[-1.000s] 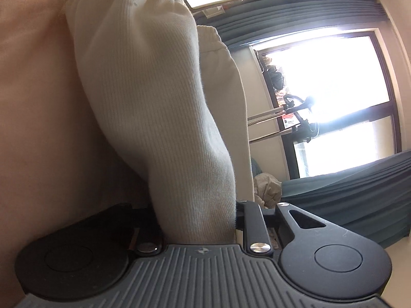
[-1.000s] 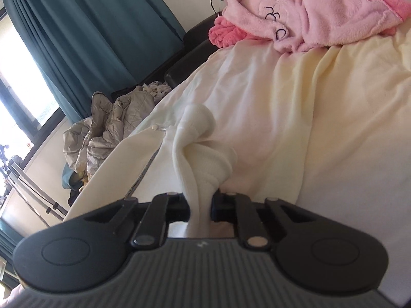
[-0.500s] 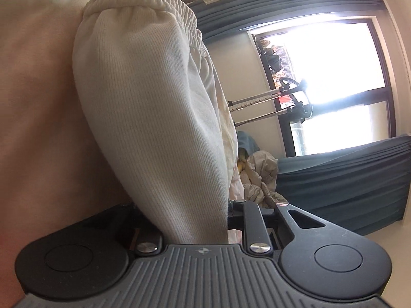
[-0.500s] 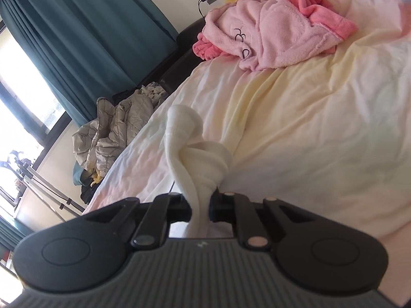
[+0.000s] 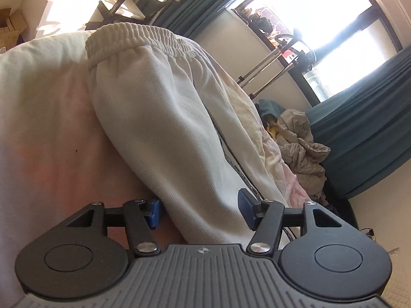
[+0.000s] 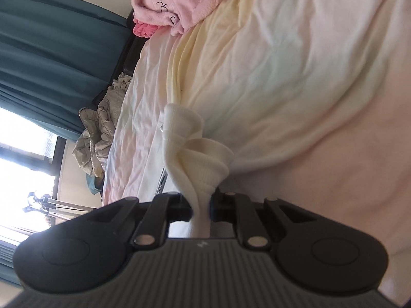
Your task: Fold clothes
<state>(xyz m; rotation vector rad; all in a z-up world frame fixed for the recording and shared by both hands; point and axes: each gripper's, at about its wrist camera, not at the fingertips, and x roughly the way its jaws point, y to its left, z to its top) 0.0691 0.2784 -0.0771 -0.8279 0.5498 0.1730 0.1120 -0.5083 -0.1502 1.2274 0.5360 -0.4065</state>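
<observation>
On the bed sheet (image 6: 295, 82), the cream sweatpants (image 5: 164, 128) lie between the spread fingers of the left gripper (image 5: 199, 209), elastic waistband (image 5: 138, 38) far from the camera. Only the right wrist view shows the right gripper (image 6: 201, 209) pinching a bunched cuff (image 6: 195, 148), a pink robe (image 6: 179, 2) at the bed's far edge, bare sheet between.

The sweatpants (image 5: 167, 133) lie on the bed (image 6: 295, 77); a robe (image 6: 179, 2) sits at its far end, a crumpled quilt (image 6: 100, 138) beside it by the curtain (image 6: 51, 59).
</observation>
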